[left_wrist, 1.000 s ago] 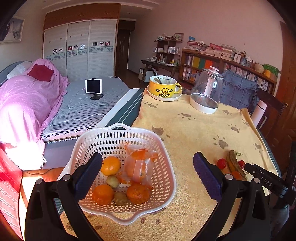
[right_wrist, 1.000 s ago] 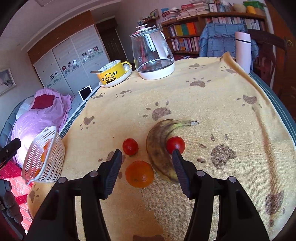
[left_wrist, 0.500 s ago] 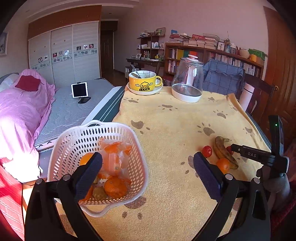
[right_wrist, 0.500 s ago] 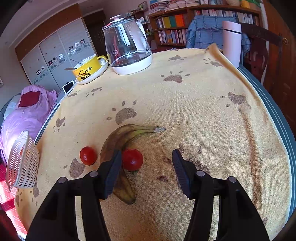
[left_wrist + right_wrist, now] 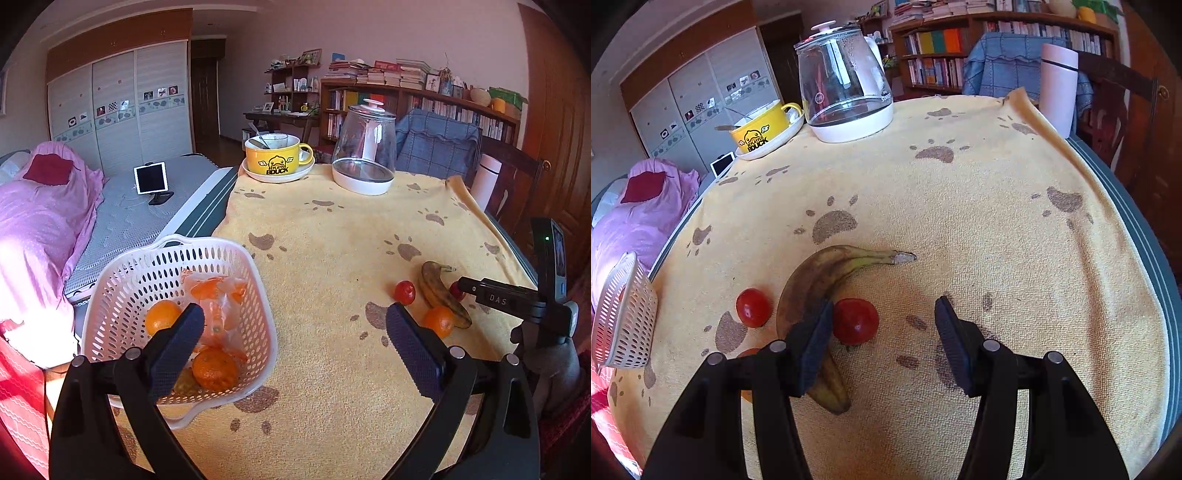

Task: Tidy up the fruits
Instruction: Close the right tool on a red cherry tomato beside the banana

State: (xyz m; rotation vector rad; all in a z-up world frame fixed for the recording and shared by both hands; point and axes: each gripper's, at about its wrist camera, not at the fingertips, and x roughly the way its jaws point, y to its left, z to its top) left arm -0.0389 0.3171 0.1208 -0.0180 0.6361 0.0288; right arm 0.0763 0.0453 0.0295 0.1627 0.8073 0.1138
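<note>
The right hand-held gripper (image 5: pixel 882 332) hung low over the yellow paw-print towel (image 5: pixel 960 221) that covered the surface, its jaws spread wide and holding nothing. One tomato (image 5: pixel 855 320) lay between the pads, just inside the left pad (image 5: pixel 812 347) at about nine o'clock from the gap's middle. Behind that pad lay the browned banana (image 5: pixel 820 280), curving from the near edge up to a stem that pointed toward three o'clock. A second tomato (image 5: pixel 753 307) sat on the banana's other side, at nine o'clock from the first, and an orange (image 5: pixel 748 352) showed only as a sliver beside the gripper's left finger. The left hand-held gripper (image 5: pixel 295 339) was likewise wide open and empty, hovering over the near part of the towel. Behind its left pad stood the white basket (image 5: pixel 258 295), at roughly ten o'clock in that view, holding several oranges (image 5: pixel 214 369) and a clear bag of orange pieces (image 5: pixel 218 306). The loose fruit lay well apart from the basket, at about two o'clock from the left gripper. Farther back on the towel, near twelve o'clock, stood a yellow duck mug (image 5: pixel 275 154) on a saucer and a glass kettle (image 5: pixel 364 147), with a pink flask (image 5: pixel 1057 88) at the far right edge. Beyond the surface were a bed (image 5: pixel 147 214) and bookshelves (image 5: pixel 424 99).
</note>
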